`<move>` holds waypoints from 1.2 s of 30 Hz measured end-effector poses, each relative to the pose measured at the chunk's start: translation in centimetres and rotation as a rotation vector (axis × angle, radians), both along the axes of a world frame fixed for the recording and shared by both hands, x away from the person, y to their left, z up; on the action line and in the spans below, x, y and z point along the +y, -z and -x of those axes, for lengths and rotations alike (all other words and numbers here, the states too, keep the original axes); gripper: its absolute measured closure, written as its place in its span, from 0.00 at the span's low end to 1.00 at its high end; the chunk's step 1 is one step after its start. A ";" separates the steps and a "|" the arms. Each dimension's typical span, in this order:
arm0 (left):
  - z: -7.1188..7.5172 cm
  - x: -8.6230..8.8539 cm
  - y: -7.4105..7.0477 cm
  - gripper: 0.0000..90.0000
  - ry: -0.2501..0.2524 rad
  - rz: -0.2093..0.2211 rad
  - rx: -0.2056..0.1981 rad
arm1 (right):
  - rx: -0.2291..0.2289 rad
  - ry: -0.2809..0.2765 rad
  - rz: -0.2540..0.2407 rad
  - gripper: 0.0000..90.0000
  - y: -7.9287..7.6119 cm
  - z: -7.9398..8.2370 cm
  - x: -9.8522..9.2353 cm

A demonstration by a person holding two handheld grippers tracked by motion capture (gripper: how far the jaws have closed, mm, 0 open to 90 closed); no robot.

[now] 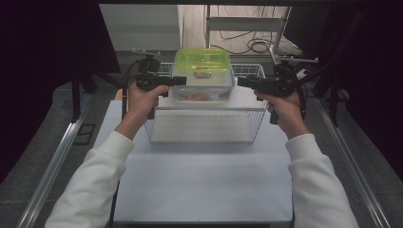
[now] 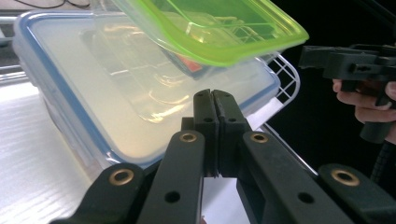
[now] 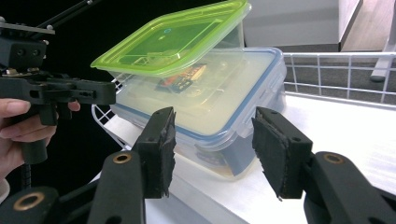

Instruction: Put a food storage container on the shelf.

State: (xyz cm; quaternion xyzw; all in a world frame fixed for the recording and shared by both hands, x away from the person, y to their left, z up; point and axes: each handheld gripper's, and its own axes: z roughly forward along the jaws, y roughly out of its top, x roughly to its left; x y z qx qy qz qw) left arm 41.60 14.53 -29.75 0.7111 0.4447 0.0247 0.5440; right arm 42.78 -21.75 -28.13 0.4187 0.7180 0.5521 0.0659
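Forearms: two white sleeves enter from the near edge of the high view and angle inward over the white table (image 1: 204, 180), both hands raised to the level of the shelf.
Left hand: it grips the left gripper (image 1: 178, 80) level, with its tip pointing toward the middle, at the left end of the boxes.
Left gripper's jaws: pressed together with nothing between them, the tips just short of the blue-rimmed box's near corner.
Right hand: it holds the right gripper (image 1: 241, 81) level, pointing inward at the right end of the boxes.
Right gripper's jaws: spread apart, pads bare, the box's corner seen beyond the gap.
Blue-rimmed box (image 3: 233, 112): lies flat on the white shelf (image 1: 247, 100) atop the wire basket (image 1: 204, 128), long axis running left to right between the two grippers.
Green-lidded box (image 1: 202, 61): rests on the blue-rimmed box's lid, tilted, long axis likewise left to right.
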 end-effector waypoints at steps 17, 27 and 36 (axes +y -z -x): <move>6.6 2.8 1.2 0.62 0.083 -0.059 0.004 | 0.019 -0.084 0.033 0.45 1.9 2.8 -1.3; 11.5 4.7 6.0 0.36 0.108 -0.128 -0.026 | 0.032 -0.156 0.089 0.41 6.0 7.1 -3.2; 14.3 6.3 13.1 0.35 0.067 -0.157 0.044 | 0.099 -0.179 0.164 0.40 12.8 10.2 -4.0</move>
